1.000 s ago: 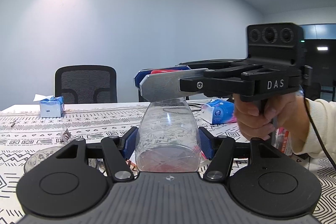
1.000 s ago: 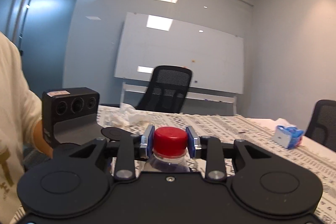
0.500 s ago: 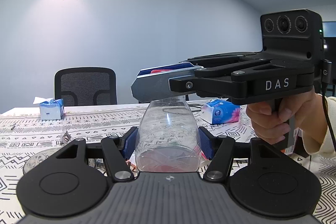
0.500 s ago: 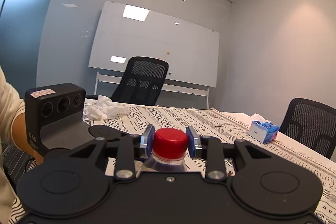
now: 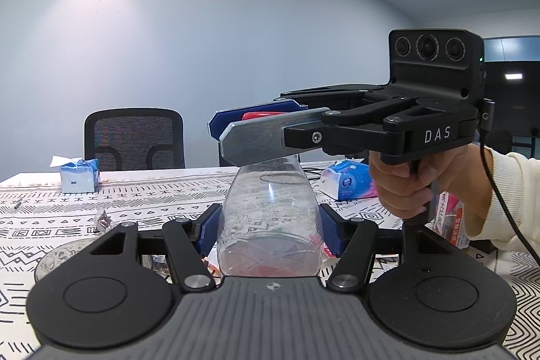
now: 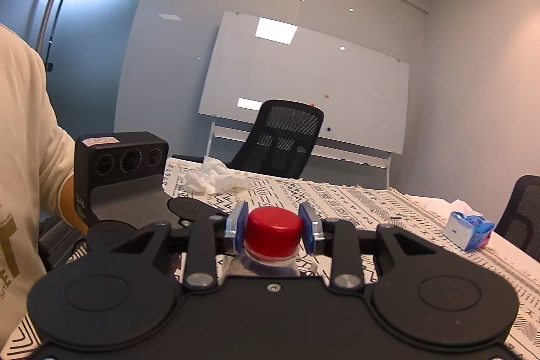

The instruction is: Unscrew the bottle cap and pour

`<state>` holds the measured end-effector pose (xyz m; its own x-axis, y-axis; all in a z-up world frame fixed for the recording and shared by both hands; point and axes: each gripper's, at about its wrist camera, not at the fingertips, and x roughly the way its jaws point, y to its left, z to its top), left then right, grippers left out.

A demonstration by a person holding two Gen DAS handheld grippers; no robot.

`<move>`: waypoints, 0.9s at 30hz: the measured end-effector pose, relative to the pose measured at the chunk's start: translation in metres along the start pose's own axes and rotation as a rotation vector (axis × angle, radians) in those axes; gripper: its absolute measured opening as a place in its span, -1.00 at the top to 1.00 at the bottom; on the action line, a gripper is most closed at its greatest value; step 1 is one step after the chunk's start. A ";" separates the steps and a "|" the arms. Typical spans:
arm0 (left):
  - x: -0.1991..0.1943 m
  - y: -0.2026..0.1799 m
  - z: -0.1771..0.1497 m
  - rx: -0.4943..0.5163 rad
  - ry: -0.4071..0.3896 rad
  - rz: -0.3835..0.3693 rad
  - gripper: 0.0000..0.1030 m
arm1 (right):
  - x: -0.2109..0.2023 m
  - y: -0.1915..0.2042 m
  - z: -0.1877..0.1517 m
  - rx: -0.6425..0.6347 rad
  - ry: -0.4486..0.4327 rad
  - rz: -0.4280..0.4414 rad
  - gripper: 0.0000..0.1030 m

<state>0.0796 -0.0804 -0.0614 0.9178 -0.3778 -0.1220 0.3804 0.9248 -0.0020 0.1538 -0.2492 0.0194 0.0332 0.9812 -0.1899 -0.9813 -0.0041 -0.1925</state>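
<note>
A clear plastic bottle (image 5: 270, 211) stands upright between the blue pads of my left gripper (image 5: 270, 226), which is shut on its lower body. A little reddish liquid shows at the bottle's bottom. Its red cap (image 6: 273, 226) sits between the blue pads of my right gripper (image 6: 273, 225), and both pads press on the cap's sides. In the left wrist view the right gripper (image 5: 236, 130) reaches in from the right at cap height, with a hand (image 5: 401, 184) on its handle. The red cap (image 5: 261, 115) shows only as a sliver between the fingers.
The patterned tablecloth (image 5: 141, 201) carries a glass bowl (image 5: 55, 258) at the near left, a blue tissue box (image 5: 79, 179) at the far left and a tissue pack (image 5: 347, 183) behind the bottle. Crumpled tissues (image 6: 216, 179) lie near a black chair (image 6: 280, 140).
My right gripper swung round the cap one way, then back again, staying shut on it. The left gripper and the bottle have kept still.
</note>
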 end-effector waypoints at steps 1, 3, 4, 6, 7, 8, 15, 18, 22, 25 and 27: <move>0.000 0.000 0.000 0.000 0.000 0.000 -0.13 | -0.001 -0.001 0.000 0.001 -0.005 0.009 0.32; 0.001 0.001 0.000 0.000 0.000 0.002 -0.13 | -0.002 -0.003 -0.001 0.009 -0.011 0.022 0.33; 0.001 0.001 0.000 -0.001 0.000 0.003 -0.13 | -0.002 -0.004 -0.001 0.012 -0.010 0.022 0.32; 0.001 0.002 0.000 -0.002 -0.002 0.001 -0.12 | -0.003 -0.003 0.000 0.007 -0.008 0.019 0.32; 0.001 0.001 -0.001 0.000 -0.004 0.001 -0.13 | -0.004 -0.003 0.000 0.005 -0.008 0.019 0.32; 0.000 0.001 -0.001 0.005 -0.006 0.001 -0.13 | -0.005 -0.003 0.000 0.004 -0.010 0.022 0.32; 0.003 0.002 -0.001 0.007 -0.005 0.005 -0.13 | -0.007 -0.008 -0.003 0.012 -0.028 0.031 0.32; 0.004 0.003 -0.002 0.011 -0.006 0.007 -0.13 | -0.007 -0.007 -0.003 0.023 -0.029 0.016 0.32; 0.003 0.003 -0.001 0.005 -0.005 0.009 -0.13 | -0.006 0.002 0.001 0.075 0.004 -0.076 0.30; 0.002 0.002 -0.001 0.008 -0.007 0.010 -0.13 | -0.003 0.016 0.004 0.098 0.036 -0.202 0.03; 0.003 0.001 -0.001 0.013 -0.008 0.012 -0.13 | 0.001 0.028 0.007 0.121 0.068 -0.307 -0.04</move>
<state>0.0822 -0.0805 -0.0630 0.9230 -0.3675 -0.1140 0.3712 0.9285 0.0126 0.1254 -0.2468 0.0206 0.3392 0.9180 -0.2056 -0.9388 0.3165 -0.1357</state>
